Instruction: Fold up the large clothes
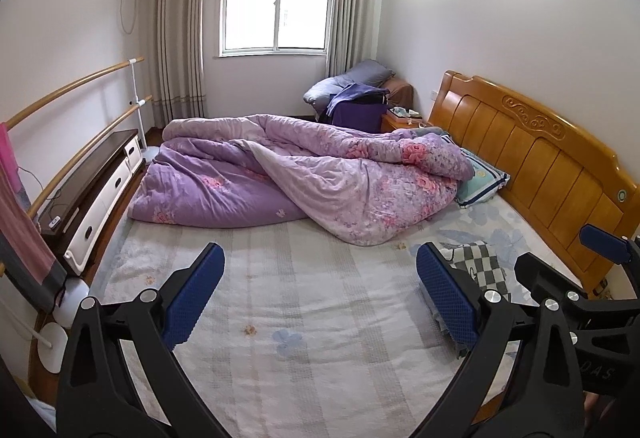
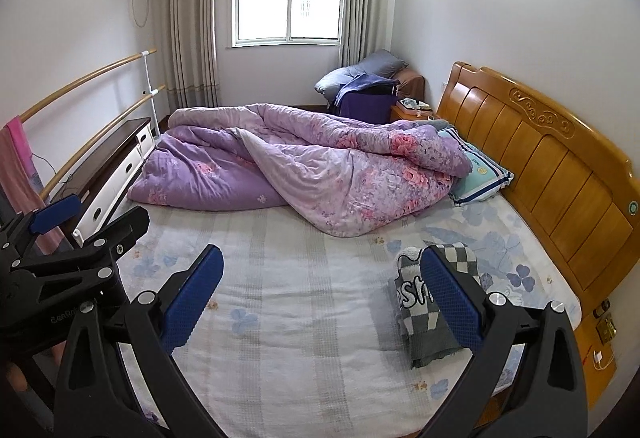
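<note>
A grey-and-white checked garment (image 2: 430, 308) lies folded on the bed's right side near the headboard; it also shows in the left wrist view (image 1: 482, 268). My left gripper (image 1: 320, 294) is open and empty, above the pale bedsheet (image 1: 300, 298). My right gripper (image 2: 320, 294) is open and empty, with its right finger (image 2: 452, 302) in front of the checked garment. Each gripper shows at the edge of the other's view, the right one (image 1: 580, 278) and the left one (image 2: 68, 238).
A crumpled purple floral quilt (image 2: 304, 166) covers the far half of the bed. A teal pillow (image 2: 480, 174) lies by the wooden headboard (image 2: 552, 158). A low cabinet (image 1: 96, 190) and wooden rails (image 1: 72, 86) stand on the left. A chair piled with bedding (image 1: 352, 94) is by the window.
</note>
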